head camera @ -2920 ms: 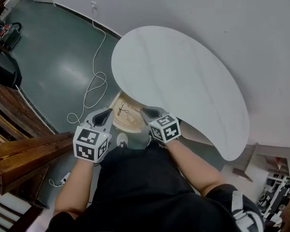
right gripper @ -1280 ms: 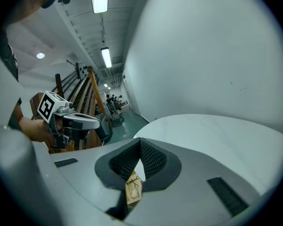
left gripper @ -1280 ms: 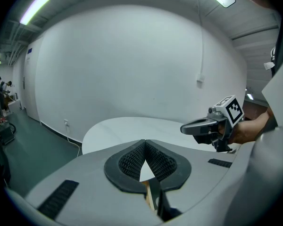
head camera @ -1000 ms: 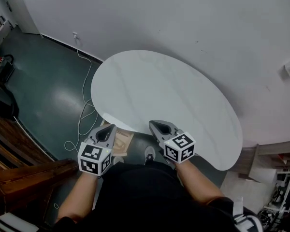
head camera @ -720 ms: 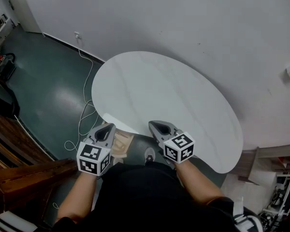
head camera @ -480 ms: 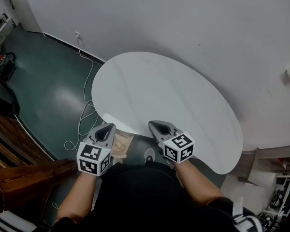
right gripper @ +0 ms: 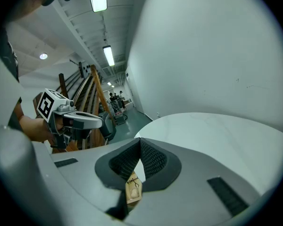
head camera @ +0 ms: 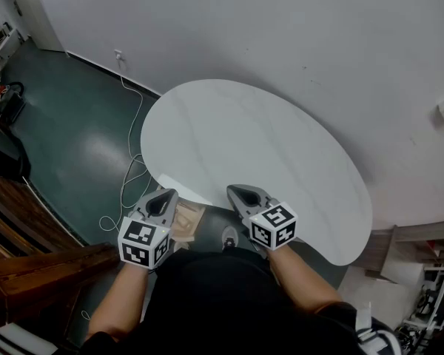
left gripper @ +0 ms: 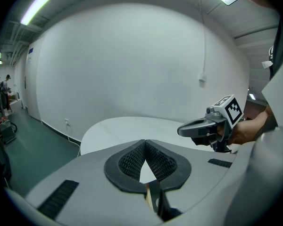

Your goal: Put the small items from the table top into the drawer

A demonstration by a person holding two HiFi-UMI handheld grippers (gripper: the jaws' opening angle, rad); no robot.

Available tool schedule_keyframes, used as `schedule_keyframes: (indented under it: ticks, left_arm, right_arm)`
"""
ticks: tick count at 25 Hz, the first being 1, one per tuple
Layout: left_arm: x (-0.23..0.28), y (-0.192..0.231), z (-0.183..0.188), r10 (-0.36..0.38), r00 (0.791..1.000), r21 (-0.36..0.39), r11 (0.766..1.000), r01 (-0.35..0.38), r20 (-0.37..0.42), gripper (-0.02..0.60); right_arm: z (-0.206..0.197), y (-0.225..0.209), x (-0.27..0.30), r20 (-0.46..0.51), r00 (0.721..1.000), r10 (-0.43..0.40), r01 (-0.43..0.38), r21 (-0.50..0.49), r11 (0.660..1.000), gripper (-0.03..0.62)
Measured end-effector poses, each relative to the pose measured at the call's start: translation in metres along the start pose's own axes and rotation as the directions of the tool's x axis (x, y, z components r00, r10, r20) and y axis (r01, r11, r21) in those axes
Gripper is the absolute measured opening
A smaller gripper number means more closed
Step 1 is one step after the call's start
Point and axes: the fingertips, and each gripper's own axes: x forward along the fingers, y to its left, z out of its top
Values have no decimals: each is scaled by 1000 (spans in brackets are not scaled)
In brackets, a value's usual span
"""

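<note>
The left claw (left gripper: 145,141) is held with its jaws together, the ribbed pads meeting at their tips, and nothing is gripped between them. The right claw (right gripper: 140,139) is likewise closed, its pads touching at the tips with nothing clamped. Both claws are pointed forward and slightly downward at the near edge of the white table (head camera: 251,146), side by side and apart from each other, each carried on a bare forearm.

Through the small gap below the right claw's pads, a wooden drawer (right gripper: 132,192) is seen, and a small dark wiry item (right gripper: 132,181) is lying inside it; a pale item below it cannot be made out clearly. In the head view the drawer is seen as a pale wooden corner projecting from under the table's near edge, just beside and below the left claw. A shoe (head camera: 228,237) is seen between the two claws, lower down.

The table is set against a white wall (head camera: 296,28). A dark green floor (head camera: 74,117) is spread to the left, and a white cable (head camera: 130,170) is trailed across it from a wall socket. Brown wooden rails (head camera: 29,254) are seen at the lower left.
</note>
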Motion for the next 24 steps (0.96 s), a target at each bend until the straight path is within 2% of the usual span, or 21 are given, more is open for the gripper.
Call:
schedule_keyframes:
  ticks: [24]
  left_arm:
    - [3,0,2,-1,1000,3,1000,1,-2,15]
  right_arm:
    - [0,-3,0,1,1000,-7,7,7,1000,9]
